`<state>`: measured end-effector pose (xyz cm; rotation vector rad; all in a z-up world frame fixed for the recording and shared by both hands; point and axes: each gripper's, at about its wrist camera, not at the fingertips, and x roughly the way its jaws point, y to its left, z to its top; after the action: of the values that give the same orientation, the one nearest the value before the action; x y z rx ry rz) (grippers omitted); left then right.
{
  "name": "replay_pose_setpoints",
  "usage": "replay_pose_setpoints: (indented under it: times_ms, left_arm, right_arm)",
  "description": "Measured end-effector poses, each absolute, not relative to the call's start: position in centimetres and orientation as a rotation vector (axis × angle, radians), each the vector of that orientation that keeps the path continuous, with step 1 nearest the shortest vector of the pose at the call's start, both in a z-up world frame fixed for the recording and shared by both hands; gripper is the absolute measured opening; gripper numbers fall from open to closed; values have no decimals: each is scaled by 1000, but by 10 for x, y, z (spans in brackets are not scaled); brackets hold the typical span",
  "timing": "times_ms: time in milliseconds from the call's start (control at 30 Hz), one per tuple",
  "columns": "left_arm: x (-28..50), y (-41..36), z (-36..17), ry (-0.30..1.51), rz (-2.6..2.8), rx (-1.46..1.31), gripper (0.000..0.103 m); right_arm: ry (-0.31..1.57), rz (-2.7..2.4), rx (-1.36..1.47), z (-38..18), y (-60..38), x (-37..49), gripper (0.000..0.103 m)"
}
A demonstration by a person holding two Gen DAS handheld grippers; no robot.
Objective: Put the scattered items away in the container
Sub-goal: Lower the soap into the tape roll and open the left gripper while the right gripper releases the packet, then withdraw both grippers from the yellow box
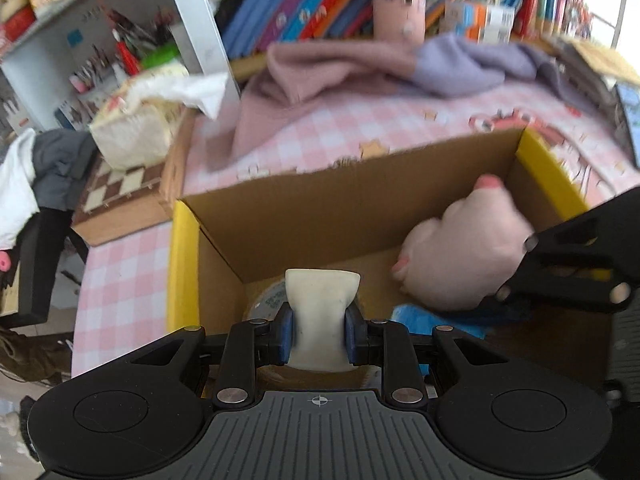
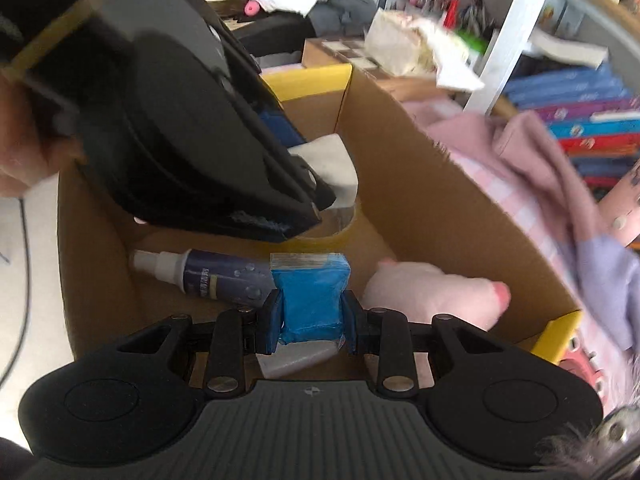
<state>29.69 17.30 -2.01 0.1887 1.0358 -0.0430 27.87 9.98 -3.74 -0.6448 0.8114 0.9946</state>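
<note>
From the left wrist, the left tool [image 1: 320, 334] is clenched on a cream block [image 1: 321, 312], its blue pads [image 1: 287, 334] pressing both sides, and it hangs over the open box [image 1: 304, 216]. Under the block a tape roll [image 1: 269, 303] lies on the box floor. A pink plush [image 1: 464, 256] lies toward the box's right end, with the right tool's black frame [image 1: 576, 268] coming in beside it from the right edge. The box sits on a pink checked cloth [image 1: 120, 280], with a pink and lilac garment [image 1: 360, 68] and books [image 1: 320, 4] beyond. From the right wrist, the right tool [image 2: 311, 320] grips a blue packet [image 2: 310, 292] and is also over the box [image 2: 420, 184]. On the box floor a spray bottle [image 2: 208, 274] lies on its side just left of the packet, and the plush [image 2: 432, 292] lies to the right. The left tool [image 2: 326, 196], block [image 2: 336, 164] in it, sits above the tape roll [image 2: 340, 224].
</note>
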Motion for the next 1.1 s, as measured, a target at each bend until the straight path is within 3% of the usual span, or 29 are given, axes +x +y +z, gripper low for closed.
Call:
replay_pose_setpoints:
  times_ms: [333, 367, 500, 1100]
  left_arm:
    - [307, 173, -27, 1080, -38, 217, 31]
    - [306, 173, -26, 1073, -34, 215, 36]
    - [296, 171, -16, 1030, -50, 208, 56]
    - [174, 160, 80, 645, 10, 110, 64]
  right_arm:
    - [850, 995, -646, -39, 100, 284, 31]
    - [843, 988, -636, -38, 98, 283, 40]
    - [795, 970, -600, -33, 92, 280, 50]
    - [513, 823, -350, 52, 16, 214, 51]
